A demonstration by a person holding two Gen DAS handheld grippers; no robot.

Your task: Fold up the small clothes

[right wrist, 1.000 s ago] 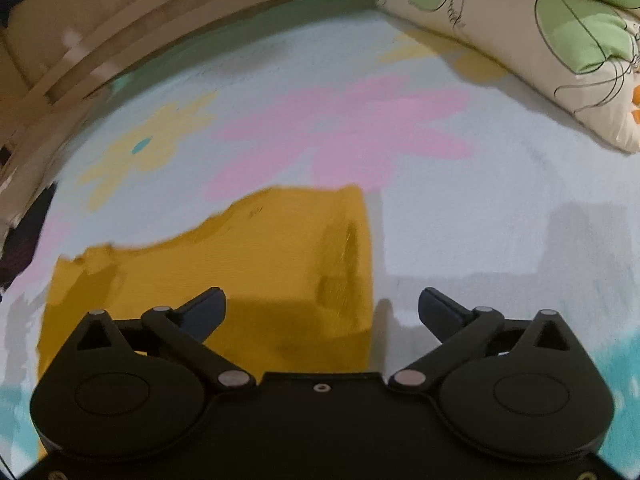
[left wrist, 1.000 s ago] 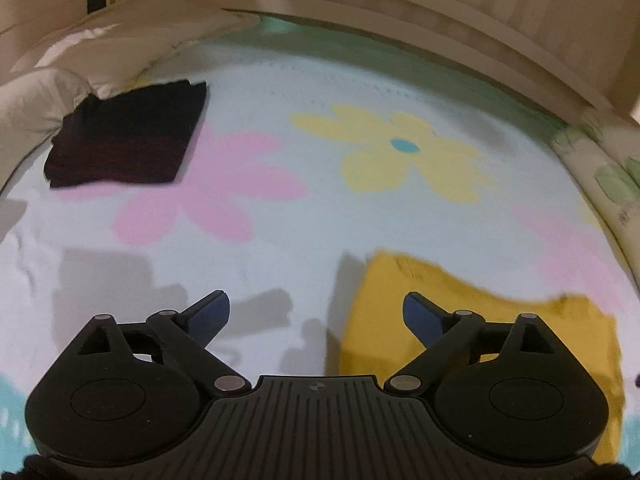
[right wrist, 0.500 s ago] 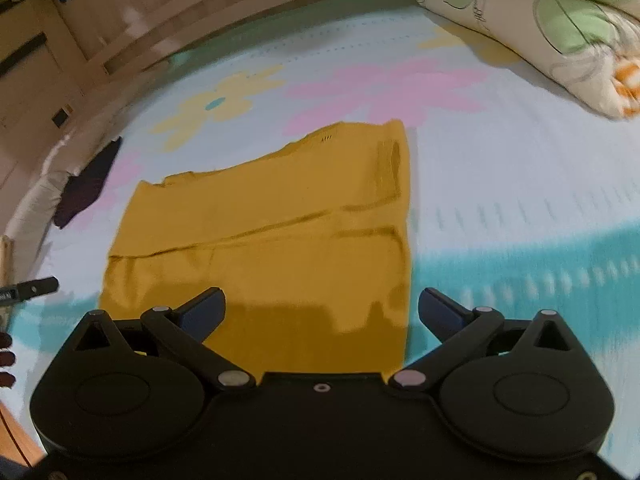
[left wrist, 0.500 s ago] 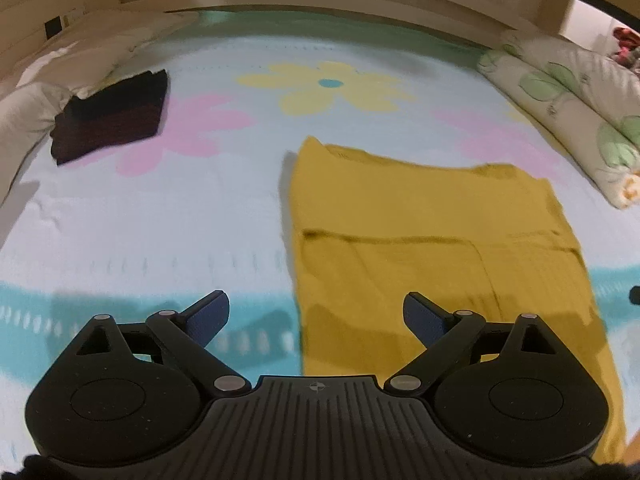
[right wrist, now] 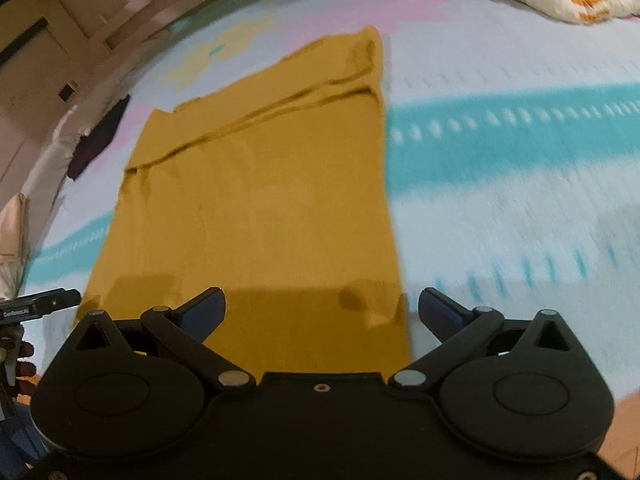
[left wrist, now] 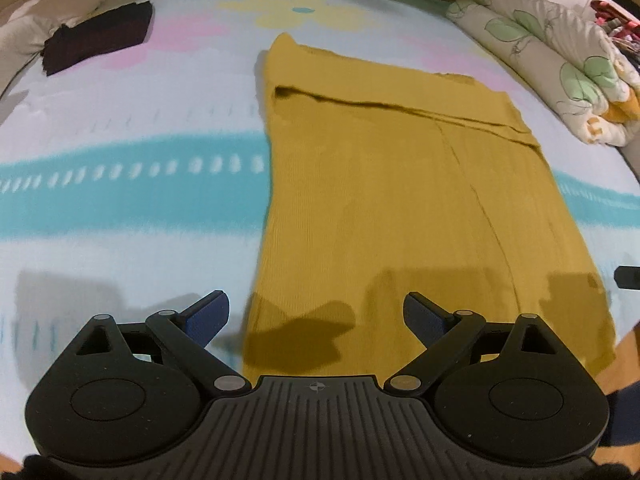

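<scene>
Lying flat on the bed, one mustard-yellow ribbed knit garment occupies the middle of a pale sheet printed with pastel flowers and a teal band. Its long axis runs from the near edge of the bed away toward the headboard side, with the near hem just ahead of both grippers. A horizontal fold line crosses the garment toward its far end, where a narrower layer extends beyond it. One faint seam runs lengthwise along the garment's right half in the left wrist view.

The left gripper hovers above the garment's near left corner, jaws wide apart and holding nothing. The right gripper hovers above the garment's near right corner, jaws likewise wide apart and empty; the same garment fills the centre of its view.

One dark folded cloth lies well apart from the garment, to its far left, close to a white pillow. One rolled quilt with green leaf print lies to the garment's far right, along the bed's edge. In the right wrist view the dark cloth appears at the left margin. That view is motion-blurred.
</scene>
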